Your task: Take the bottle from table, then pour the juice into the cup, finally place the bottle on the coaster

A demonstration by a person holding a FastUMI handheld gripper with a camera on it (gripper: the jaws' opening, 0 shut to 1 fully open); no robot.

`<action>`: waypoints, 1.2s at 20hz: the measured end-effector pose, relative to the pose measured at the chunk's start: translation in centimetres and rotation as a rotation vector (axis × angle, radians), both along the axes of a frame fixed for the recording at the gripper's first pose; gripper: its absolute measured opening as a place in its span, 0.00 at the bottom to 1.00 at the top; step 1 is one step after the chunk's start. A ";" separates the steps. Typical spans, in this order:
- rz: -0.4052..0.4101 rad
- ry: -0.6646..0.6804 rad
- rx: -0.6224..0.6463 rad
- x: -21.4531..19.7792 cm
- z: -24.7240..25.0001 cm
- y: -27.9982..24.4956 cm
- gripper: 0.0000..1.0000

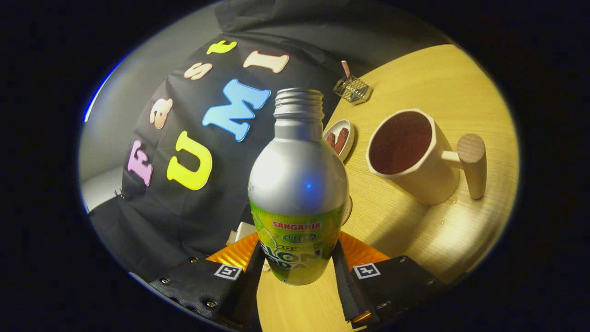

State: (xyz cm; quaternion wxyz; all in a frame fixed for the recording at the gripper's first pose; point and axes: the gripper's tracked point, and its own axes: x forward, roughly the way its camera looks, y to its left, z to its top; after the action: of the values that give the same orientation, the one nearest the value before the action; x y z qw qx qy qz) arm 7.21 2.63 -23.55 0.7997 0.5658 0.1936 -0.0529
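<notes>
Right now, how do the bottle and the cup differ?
The bottle is tall, narrow-necked silvery metal with a printed band; the cup is squat, wide-mouthed and cream, with a side handle. The bottle is gripped between the claw fingers; the cup stands free on the table beyond. Both are uncapped and open-topped.
</notes>
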 end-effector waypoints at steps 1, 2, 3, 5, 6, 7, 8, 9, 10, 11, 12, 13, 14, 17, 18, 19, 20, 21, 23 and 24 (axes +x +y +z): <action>-0.013 0.004 0.031 0.3 -0.2 0.1 0.73; -0.027 0.011 0.062 0.4 -0.5 0.1 0.73; -0.037 0.017 0.093 0.4 -0.7 0.2 0.73; -0.051 0.029 0.146 0.4 -1.0 0.3 0.73; -0.052 0.032 0.171 0.4 -0.9 0.6 0.73; -0.052 0.036 0.191 0.7 -1.1 0.8 0.73; -0.053 0.039 0.208 0.7 -1.2 0.9 0.73; -0.052 0.046 0.231 0.9 -1.3 1.2 0.73; -0.052 0.048 0.259 1.0 -1.4 1.5 0.73; -0.051 0.054 0.287 1.1 -1.4 1.9 0.73; -0.051 0.060 0.315 1.4 -1.6 2.3 0.73; -0.053 0.064 0.344 1.4 -1.5 2.6 0.73; -0.058 0.070 0.371 1.4 -1.4 2.7 0.73; -0.071 0.090 0.414 1.6 -1.4 2.8 0.73; -0.072 0.093 0.431 1.6 -1.2 2.8 0.73; -0.074 0.097 0.445 1.5 -1.1 2.9 0.73; -0.079 0.105 0.453 1.3 -1.1 2.7 0.73; -0.084 0.115 0.464 1.4 -1.2 2.5 0.73; -0.098 0.116 0.504 1.6 -0.6 2.4 0.73; -0.100 0.113 0.523 1.7 -0.3 2.3 0.73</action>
State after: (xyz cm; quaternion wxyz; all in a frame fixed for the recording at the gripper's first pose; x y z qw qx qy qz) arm 8.92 4.93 -23.81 0.6107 0.7582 0.2169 -0.0722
